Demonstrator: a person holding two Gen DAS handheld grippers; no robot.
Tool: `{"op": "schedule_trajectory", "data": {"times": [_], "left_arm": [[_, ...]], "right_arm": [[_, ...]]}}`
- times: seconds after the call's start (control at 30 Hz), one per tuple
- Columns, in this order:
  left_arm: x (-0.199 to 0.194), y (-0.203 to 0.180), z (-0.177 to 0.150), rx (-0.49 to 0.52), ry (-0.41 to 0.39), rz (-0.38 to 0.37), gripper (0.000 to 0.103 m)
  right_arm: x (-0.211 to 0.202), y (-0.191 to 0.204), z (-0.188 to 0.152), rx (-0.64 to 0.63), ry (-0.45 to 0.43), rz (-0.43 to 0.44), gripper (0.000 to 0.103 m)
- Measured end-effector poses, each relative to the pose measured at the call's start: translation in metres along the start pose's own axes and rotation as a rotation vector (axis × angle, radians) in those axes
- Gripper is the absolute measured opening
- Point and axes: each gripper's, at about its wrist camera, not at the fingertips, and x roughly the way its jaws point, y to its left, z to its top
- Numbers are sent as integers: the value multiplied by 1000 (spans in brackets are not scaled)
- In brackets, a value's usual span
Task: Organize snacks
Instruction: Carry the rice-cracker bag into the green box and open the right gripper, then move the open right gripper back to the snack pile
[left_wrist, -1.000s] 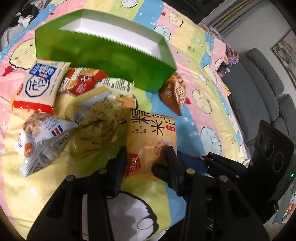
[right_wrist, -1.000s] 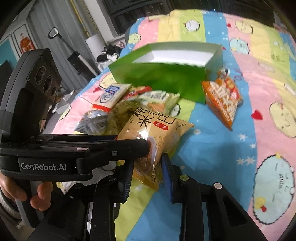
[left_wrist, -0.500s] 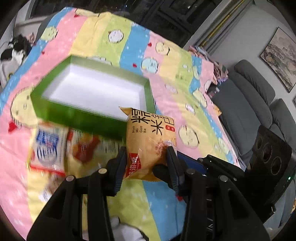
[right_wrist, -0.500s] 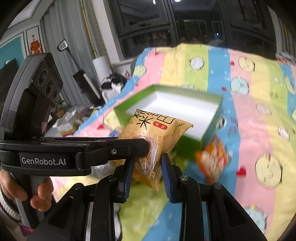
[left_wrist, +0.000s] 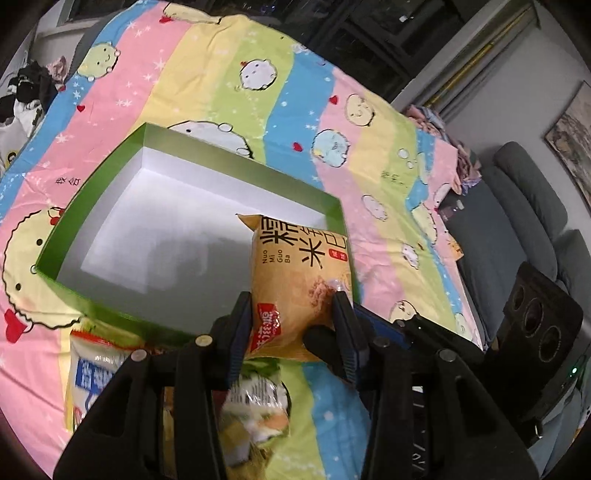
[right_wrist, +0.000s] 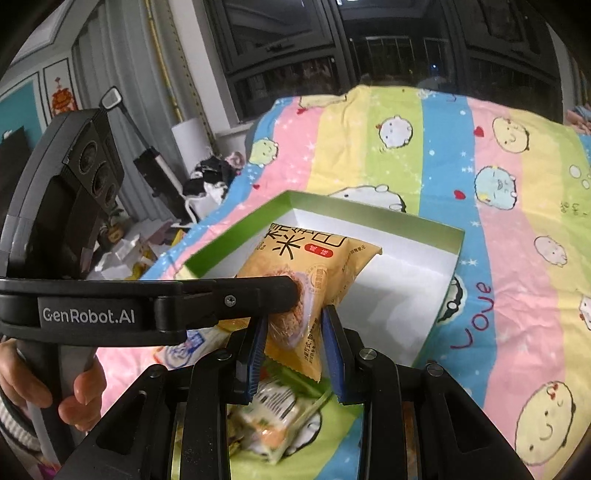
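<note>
Holding: yellow packet (left_wrist: 295, 280), over the green box's (left_wrist: 122, 291) near edge, centre frame
Left gripper (left_wrist: 291, 325): clamped on packet
Right gripper (right_wrist: 293, 347): clamped on packet's lower end
Packet axis: pointing away into the box
Box: directly ahead, below

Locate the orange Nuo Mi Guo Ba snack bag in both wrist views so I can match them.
Left wrist: orange snack bag centre-right, pinched in the left gripper, over the green box near right corner.
Right wrist: bag centre, pinched in the right gripper, the left gripper's finger on its left side.
Shared landmark: green box, white inside.
</note>
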Motion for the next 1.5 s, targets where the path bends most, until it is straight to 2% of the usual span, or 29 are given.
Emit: {"op": "schedule_trajectory", "data": {"times": [0.13,0.17,0.23,0.27,0.4,0.5,0.57,0.9,1.1,1.3,1.5], "left_arm": [[13,8,8,-22,15,0,43],[15,9,9,-29,17,0,46],[18,12,14,-39,7,21,60],[18,12,15,-37,-5,40,71],[4,17,16,-33,-36,51,76],[-15,22,12,-22,-72,76,77],[-30,28,4,-20,-91,106,82],[-78,59,-45,-91,-108,174,83],[-95,78,-80,-182,-90,175,83],[-98,99,-111,-279,-53,168,83],[-92,110,-127,-330,-18,123,83]], "right_arm": [[16,-8,3,15,27,-3,32],[18,-11,3,24,31,0,32],[21,-15,3,52,22,-4,33],[22,-17,5,63,17,-19,36],[12,-23,3,96,-8,-29,38],[-3,-26,-3,113,-19,-31,43],[-12,-27,-8,126,-24,-26,45],[-41,-16,-40,155,10,-4,47],[-47,1,-56,137,51,21,47],[-46,30,-77,116,114,122,47],[-30,62,-97,99,194,203,47]]}}
